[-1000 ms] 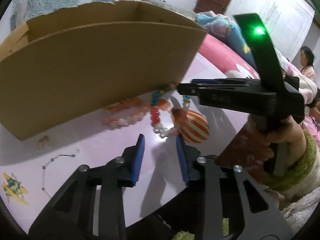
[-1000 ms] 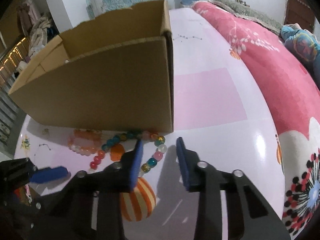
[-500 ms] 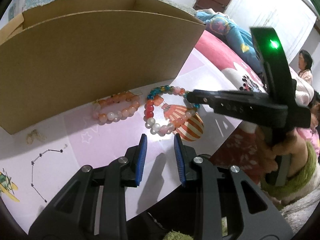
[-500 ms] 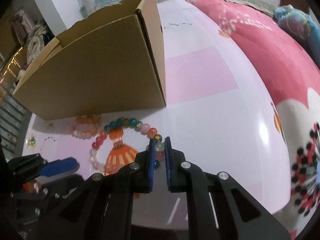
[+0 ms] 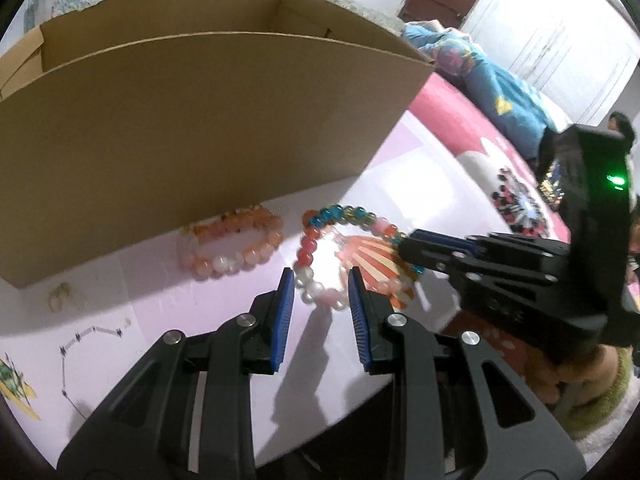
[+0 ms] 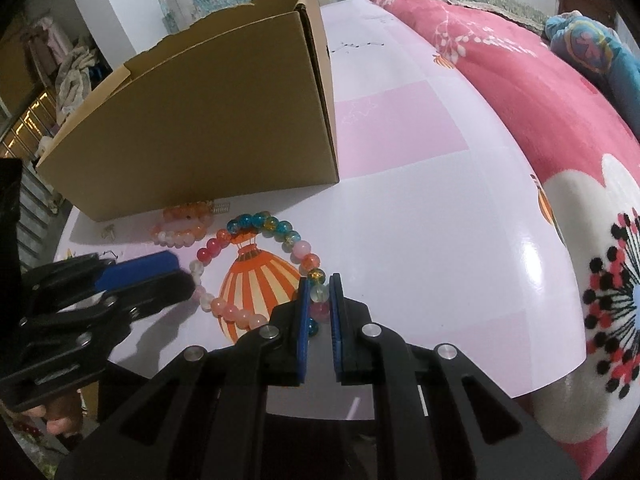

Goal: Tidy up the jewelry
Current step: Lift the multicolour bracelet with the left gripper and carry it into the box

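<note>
Pinching multicolour bracelet (image 6: 256,272) between right hand-held gripper (image 6: 318,300) pads, flat on table (image 6: 420,216) | left hand-held gripper (image 5: 320,292) spread at its opposite side | risk: round beads slip out, elastic snags when lifted toward cardboard box (image 6: 208,120) ahead.

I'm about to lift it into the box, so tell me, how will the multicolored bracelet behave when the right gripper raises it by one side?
The multicolored bracelet is separate round beads in a loop, so it will probably sag and dangle from the right gripper. The beads look glossy, so the thin pinch might slip. It is probably light.
</note>
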